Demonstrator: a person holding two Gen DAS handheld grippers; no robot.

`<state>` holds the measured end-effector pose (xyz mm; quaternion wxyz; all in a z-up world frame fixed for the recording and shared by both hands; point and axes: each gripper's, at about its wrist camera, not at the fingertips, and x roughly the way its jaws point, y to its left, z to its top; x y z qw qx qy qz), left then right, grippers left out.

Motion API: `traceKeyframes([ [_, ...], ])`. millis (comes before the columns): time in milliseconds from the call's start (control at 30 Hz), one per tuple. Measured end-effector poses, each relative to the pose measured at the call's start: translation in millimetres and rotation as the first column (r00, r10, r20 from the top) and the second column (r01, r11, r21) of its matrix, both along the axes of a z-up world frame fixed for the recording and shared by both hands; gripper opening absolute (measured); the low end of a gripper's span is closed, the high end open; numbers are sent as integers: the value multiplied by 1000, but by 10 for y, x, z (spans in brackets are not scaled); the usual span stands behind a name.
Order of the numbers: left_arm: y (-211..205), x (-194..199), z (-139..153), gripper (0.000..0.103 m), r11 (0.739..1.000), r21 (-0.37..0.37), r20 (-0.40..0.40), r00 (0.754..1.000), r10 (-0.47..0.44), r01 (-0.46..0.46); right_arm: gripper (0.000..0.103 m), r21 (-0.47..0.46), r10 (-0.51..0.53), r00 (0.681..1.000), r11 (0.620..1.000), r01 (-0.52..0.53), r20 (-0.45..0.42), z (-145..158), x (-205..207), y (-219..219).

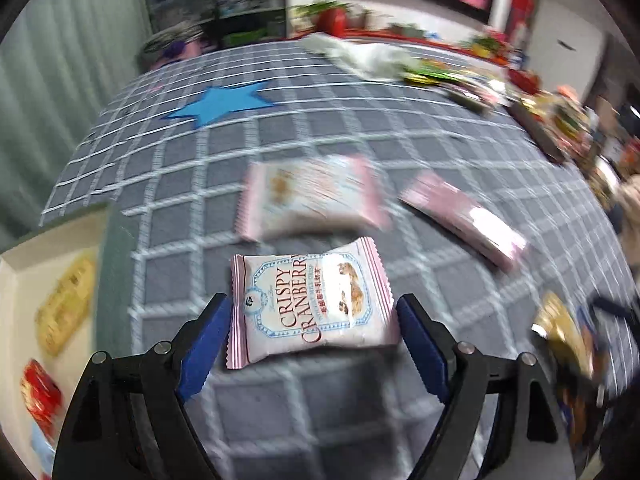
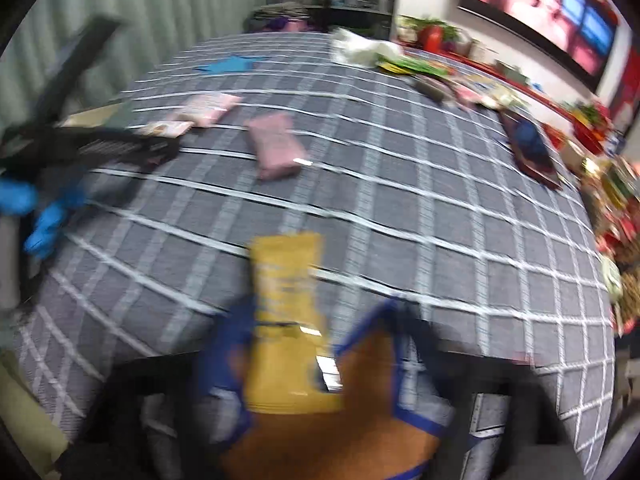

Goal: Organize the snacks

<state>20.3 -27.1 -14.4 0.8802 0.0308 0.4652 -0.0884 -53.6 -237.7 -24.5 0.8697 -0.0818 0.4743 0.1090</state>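
In the left wrist view my left gripper [image 1: 312,312] is shut on a pink and white Crispy Cranberry packet [image 1: 310,306], held above the grey checked tablecloth [image 1: 200,160]. Two more pink packets [image 1: 312,196] [image 1: 464,218] lie beyond it. A white box [image 1: 16,288] at the left holds a yellow packet [image 1: 66,304] and a red packet [image 1: 40,398]. In the right wrist view my right gripper [image 2: 308,316] holds a yellow packet [image 2: 290,320]; the image is blurred. The left gripper [image 2: 120,146] shows at the left there, with the pink packets [image 2: 276,146] [image 2: 208,108] near it.
A blue star [image 1: 224,104] marks the cloth at the far side. A heap of assorted snacks [image 1: 480,80] runs along the far and right edges of the table. A white bag [image 2: 360,50] lies at the back. A gold packet [image 1: 564,332] shows at the right.
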Motion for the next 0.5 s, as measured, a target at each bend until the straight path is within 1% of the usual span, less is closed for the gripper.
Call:
traceKeyframes([
  [33,-49,-68,-3,86,1000,4,8,1000,-23,23,95,17,-17,1000,1000,17,11,9,-7,-80],
  [100,-225,-324,-3,86,996,25,32,995,-91,90,95,12,-57,998,998,56,21,11,10,-218],
  [133,-283,-359,-6,86,994,21,28,994,-110,109,98,20,-72,997,997,72,25,14,15,-285],
  [167,-325,-421,0,86,991,21,19,991,-131,130,103,22,-89,996,996,88,22,4,28,-339],
  [233,-369,-505,75,86,986,55,32,987,-157,155,103,60,-107,994,993,106,25,18,29,-426],
  [267,-370,-533,161,86,982,87,63,983,-171,165,103,71,-108,994,992,105,27,20,28,-440],
  [333,-362,-540,278,87,978,123,99,978,-181,168,103,59,-101,994,993,99,31,9,22,-422],
  [367,-339,-500,326,88,980,133,109,980,-165,150,103,48,-101,994,994,99,33,3,14,-403],
  [400,-293,-427,382,88,986,120,106,987,-125,112,103,32,-100,994,995,99,34,-2,19,-380],
  [433,-261,-387,402,88,991,99,100,990,-101,91,103,25,-99,995,995,98,34,-7,17,-372],
  [467,-224,-307,424,88,997,56,83,995,-56,52,103,28,-100,994,995,99,34,-13,27,-377],
  [500,-207,-219,416,88,999,39,65,998,-8,6,103,31,-99,994,995,98,34,-10,26,-380],
])
